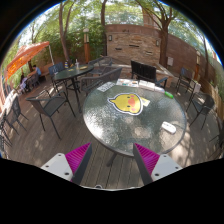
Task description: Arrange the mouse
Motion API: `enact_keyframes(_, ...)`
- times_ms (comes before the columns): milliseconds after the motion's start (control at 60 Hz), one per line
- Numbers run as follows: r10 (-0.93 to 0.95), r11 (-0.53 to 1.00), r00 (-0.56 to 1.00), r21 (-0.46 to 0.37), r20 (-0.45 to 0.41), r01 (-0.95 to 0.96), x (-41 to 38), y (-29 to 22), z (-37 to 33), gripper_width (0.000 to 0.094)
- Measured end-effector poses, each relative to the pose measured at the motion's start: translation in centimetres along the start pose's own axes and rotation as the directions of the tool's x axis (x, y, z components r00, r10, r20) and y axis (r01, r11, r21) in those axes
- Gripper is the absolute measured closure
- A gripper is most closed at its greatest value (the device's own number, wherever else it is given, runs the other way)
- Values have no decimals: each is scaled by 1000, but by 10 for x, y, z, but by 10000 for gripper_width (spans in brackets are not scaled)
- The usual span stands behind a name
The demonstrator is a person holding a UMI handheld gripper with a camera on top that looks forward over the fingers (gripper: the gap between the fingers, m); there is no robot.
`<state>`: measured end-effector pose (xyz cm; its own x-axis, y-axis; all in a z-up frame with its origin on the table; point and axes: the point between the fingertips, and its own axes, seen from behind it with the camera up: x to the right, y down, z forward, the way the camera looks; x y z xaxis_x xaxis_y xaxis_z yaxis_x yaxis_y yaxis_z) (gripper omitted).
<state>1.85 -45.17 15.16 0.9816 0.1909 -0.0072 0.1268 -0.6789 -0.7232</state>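
The gripper (110, 160) is spread wide, its 2 fingers far apart with nothing between them and nothing touched; it is released and holds no object. Each finger carries a magenta pad (78, 157) on its inner face, and both fingers hang above wooden decking, short of the round glass-topped counter (105, 130) ahead.

On that counter lies a yellow mouse pad (127, 102) with a rounded cartoon shape, dark marks and a red patch on it, set toward the far half of the glass. A small white mouse (169, 127) sits near the counter's right rim, well apart from the yellow pad and well beyond the right finger. A dark laptop (143, 72) stands open at the far edge, and a white sheet (104, 87) lies near the far left rim.

Dark metal chairs (48, 105) stand around the counter. A 2nd round table (72, 71) is farther off to the left, with an orange canopy (27, 55) beyond it. A brick wall (135, 42) and trees (66, 20) close the background.
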Motion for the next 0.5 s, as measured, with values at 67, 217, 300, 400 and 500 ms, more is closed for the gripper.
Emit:
enact_keyframes(67, 22, 999, 999, -26, -42, -24, 37, 17, 4, 91)
enact_keyframes(217, 51, 998, 988, -26, -143, -55, 141, 44, 42, 88)
enact_keyframes(300, 77, 997, 980, -4, -182, -80, 191, 45, 53, 93)
enact_keyframes(400, 94, 996, 970, 12, -222, -94, 254, 39, 101, 88)
enact_keyframes(500, 88, 996, 967, 8, -241, -88, 299, 33, 145, 87)
